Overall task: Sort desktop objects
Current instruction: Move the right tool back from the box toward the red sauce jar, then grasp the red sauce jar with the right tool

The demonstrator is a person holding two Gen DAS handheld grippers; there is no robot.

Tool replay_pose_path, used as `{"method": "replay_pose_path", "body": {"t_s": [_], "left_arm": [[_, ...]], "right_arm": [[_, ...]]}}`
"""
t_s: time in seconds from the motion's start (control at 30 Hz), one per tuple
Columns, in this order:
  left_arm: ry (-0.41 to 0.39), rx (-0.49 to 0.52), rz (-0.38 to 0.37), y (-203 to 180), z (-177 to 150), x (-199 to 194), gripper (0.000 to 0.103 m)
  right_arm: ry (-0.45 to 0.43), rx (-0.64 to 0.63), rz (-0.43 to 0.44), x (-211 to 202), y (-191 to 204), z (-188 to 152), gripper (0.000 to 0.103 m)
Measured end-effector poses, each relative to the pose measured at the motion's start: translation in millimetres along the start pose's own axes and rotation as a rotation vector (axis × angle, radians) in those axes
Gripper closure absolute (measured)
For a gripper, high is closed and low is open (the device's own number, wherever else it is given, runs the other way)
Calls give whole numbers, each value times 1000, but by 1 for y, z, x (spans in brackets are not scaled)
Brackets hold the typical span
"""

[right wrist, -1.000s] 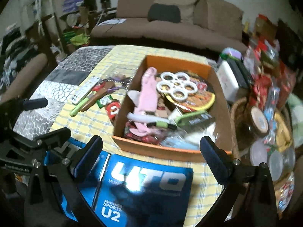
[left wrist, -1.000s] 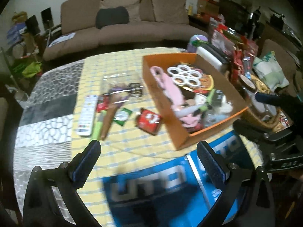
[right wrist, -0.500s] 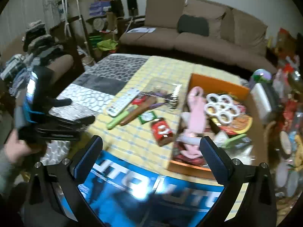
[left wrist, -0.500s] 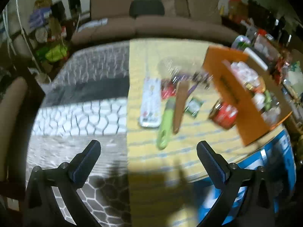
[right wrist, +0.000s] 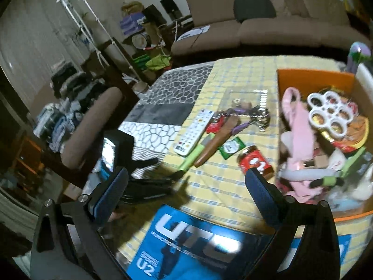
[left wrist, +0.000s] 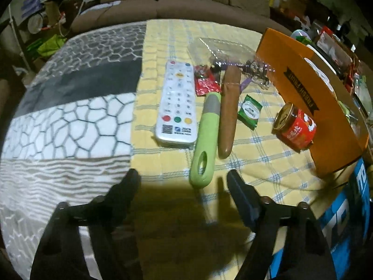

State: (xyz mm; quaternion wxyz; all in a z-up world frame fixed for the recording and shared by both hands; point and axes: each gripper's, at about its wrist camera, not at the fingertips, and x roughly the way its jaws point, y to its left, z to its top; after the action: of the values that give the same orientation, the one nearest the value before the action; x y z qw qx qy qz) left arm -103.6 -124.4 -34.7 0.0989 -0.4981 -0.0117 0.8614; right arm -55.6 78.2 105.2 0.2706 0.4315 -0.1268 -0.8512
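Observation:
Loose items lie on the yellow checked cloth: a white remote [left wrist: 178, 103], a green-handled tool [left wrist: 206, 137], a brown handle [left wrist: 229, 110], a green sachet [left wrist: 250, 111], a red packet [left wrist: 206, 84] and a red jar [left wrist: 295, 126] on its side against the orange box [left wrist: 310, 107]. My left gripper [left wrist: 184, 182] is open and empty, low over the cloth just short of the green handle. It shows in the right wrist view [right wrist: 160, 170] too. My right gripper [right wrist: 186, 191] is open and empty, above the blue UTO sheet [right wrist: 193, 240]. The box [right wrist: 314, 77] holds a pink cloth and a white ring tray.
A clear plastic bag with keys [left wrist: 223, 51] lies behind the remote. A grey patterned mat [left wrist: 70, 107] covers the table's left part. A sofa [right wrist: 268, 25] stands behind the table and a padded chair arm [right wrist: 91, 126] at its left.
My left gripper has swung left away from the box and dropped close to the loose items by the remote. My right gripper has pulled back and turned left.

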Motion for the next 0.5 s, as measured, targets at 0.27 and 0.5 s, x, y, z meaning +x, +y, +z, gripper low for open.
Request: {"method": "replay_pose_path", "body": {"t_s": [0.27,0.5], "left_arm": [[13,18,-38,-5,5,14,33],[9,-4,-63,-3,8,11,35]], "right_arm": [[-10,66,33,7,-26,8,18],[156,-171,-196,44,-13,30,27]]}}
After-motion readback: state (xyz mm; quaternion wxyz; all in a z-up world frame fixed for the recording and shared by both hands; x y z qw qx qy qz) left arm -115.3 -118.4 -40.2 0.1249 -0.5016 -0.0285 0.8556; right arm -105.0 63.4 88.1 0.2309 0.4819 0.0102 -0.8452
